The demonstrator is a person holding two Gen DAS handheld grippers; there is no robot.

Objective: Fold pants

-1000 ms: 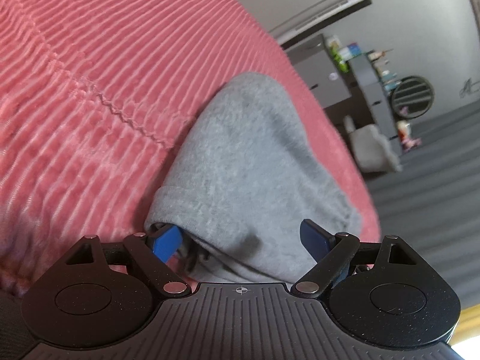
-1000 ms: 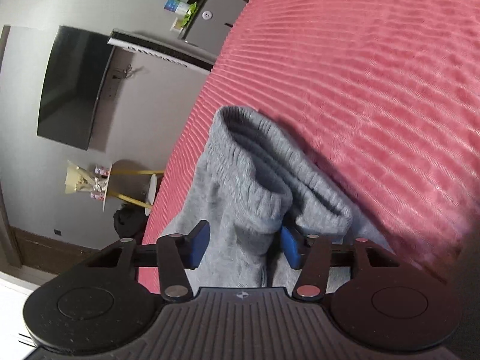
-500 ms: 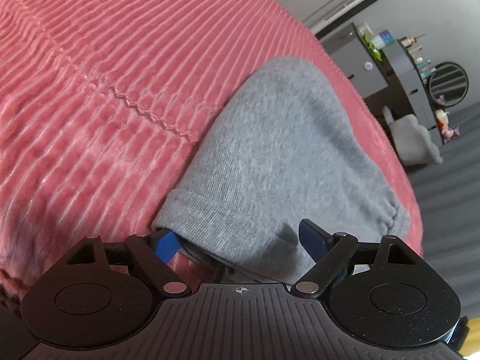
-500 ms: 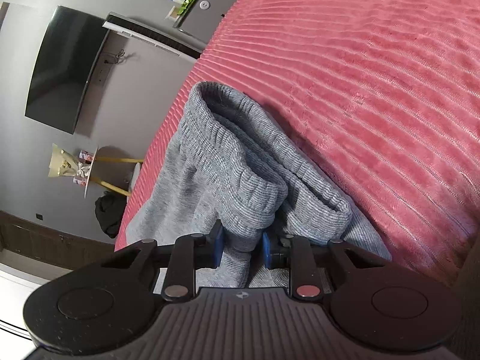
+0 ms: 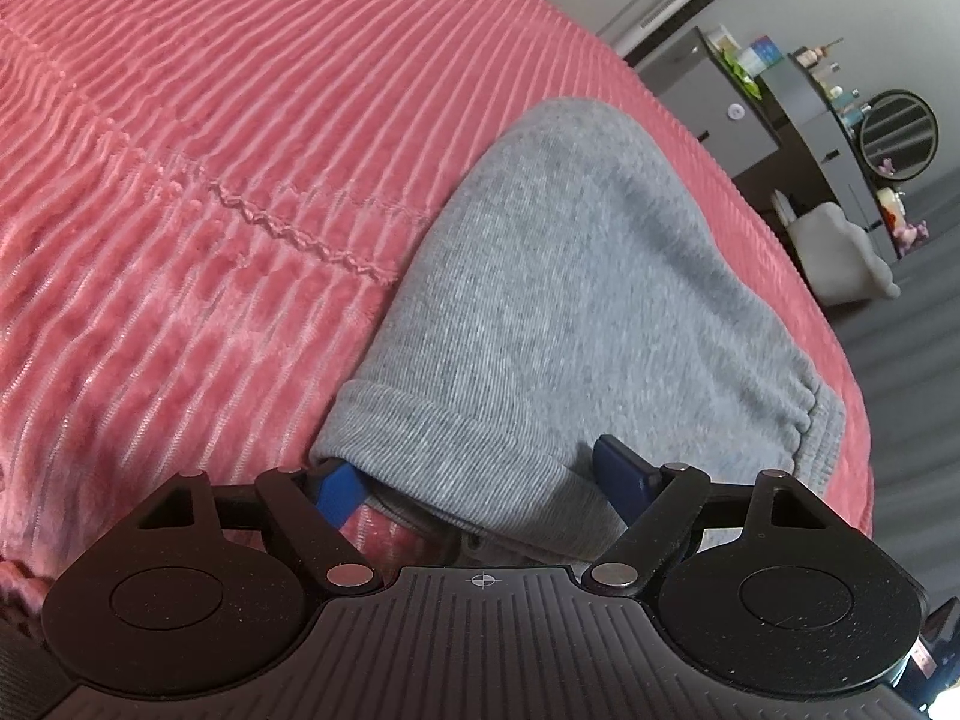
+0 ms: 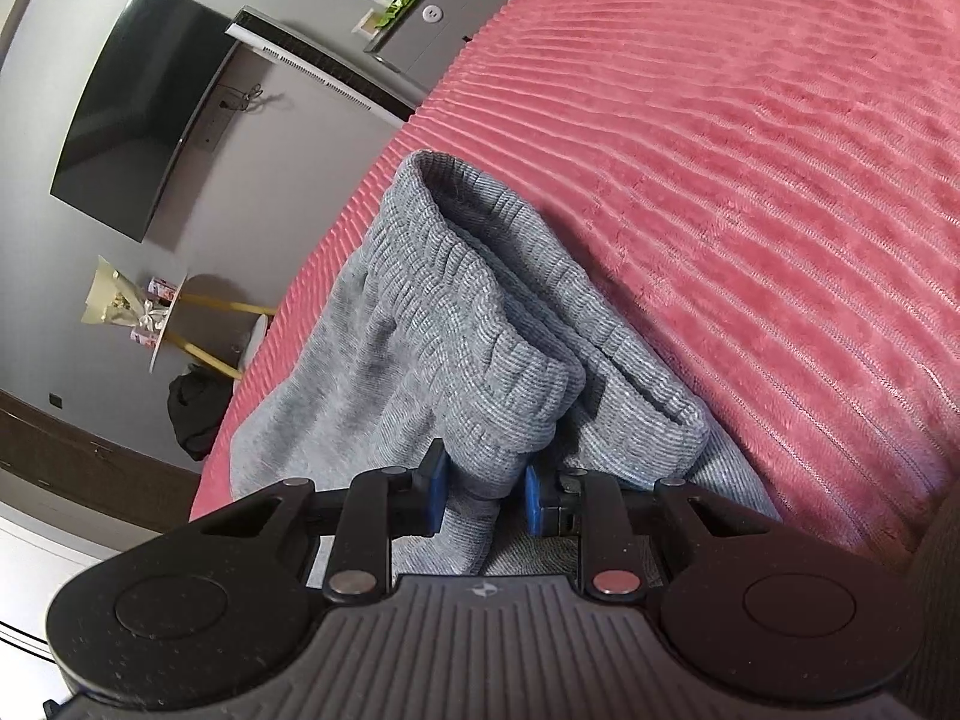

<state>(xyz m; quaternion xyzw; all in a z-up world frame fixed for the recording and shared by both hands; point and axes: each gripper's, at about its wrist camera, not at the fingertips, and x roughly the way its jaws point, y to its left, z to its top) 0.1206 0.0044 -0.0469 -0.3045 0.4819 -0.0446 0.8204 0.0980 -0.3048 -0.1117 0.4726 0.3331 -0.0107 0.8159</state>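
The grey sweatpants (image 5: 564, 300) lie folded on a pink ribbed bedspread (image 5: 180, 180). In the left wrist view my left gripper (image 5: 480, 483) is open, its blue fingers spread on either side of the near cuff edge of the pants. In the right wrist view the ribbed waistband (image 6: 480, 324) of the pants runs away from me. My right gripper (image 6: 483, 492) is shut on a bunched fold of the waistband fabric, blue pads pressing it from both sides.
The bedspread (image 6: 750, 180) stretches far to the right. The bed's edge runs beside the pants on the left. Beyond it are a wall TV (image 6: 138, 108), a grey cabinet (image 6: 432, 30), a small round table (image 6: 180, 324) and a dark shelf unit (image 5: 840, 138).
My right gripper has closed from open onto the waistband fold. The left gripper stays open and has shifted a little along the cuff edge.
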